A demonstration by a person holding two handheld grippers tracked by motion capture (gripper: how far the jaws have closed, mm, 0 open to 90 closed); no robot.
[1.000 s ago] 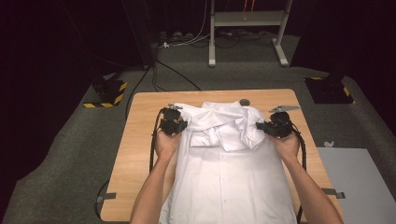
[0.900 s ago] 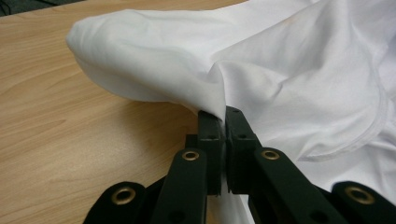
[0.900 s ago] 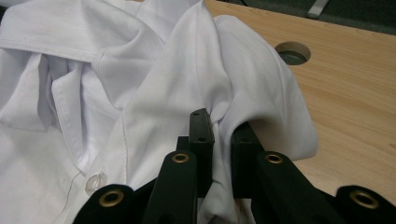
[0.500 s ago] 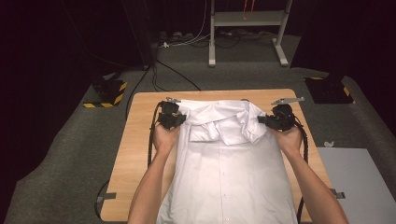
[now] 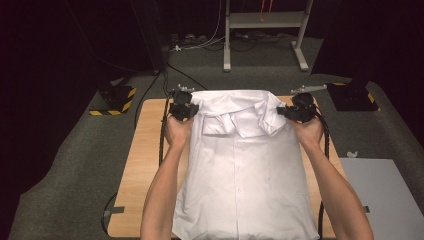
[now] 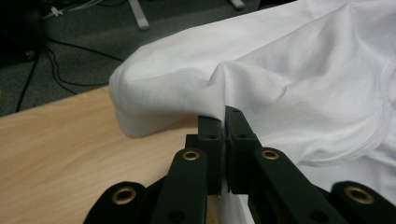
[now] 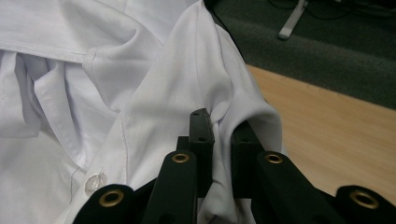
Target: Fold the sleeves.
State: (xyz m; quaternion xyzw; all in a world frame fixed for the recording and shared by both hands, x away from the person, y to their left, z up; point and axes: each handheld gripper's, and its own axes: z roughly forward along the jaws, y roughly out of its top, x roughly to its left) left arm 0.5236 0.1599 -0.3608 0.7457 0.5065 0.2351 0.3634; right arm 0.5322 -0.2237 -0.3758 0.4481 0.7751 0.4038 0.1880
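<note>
A white shirt (image 5: pixel 245 180) lies button-side up along the wooden bench (image 5: pixel 145 165), its collar end bunched at the far edge. The left gripper (image 5: pixel 183 109) has its jaws clamped together on a fold at the shirt's far left corner; the right gripper (image 5: pixel 298 112) pinches cloth at the far right corner. Beyond the bench, cables (image 5: pixel 150 85) and a metal stand (image 5: pixel 265 30) sit on grey carpet (image 5: pixel 75 150).

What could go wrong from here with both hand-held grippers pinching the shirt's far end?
1. The left hand-held gripper pinches only a thin fold of the white shirt; a hard tug could pull it free.
2. The far edge hangs past the table; more forward pull could drag cloth off it.
3. The right hand-held gripper holds bunched cloth, so creases may set near the collar.
</note>
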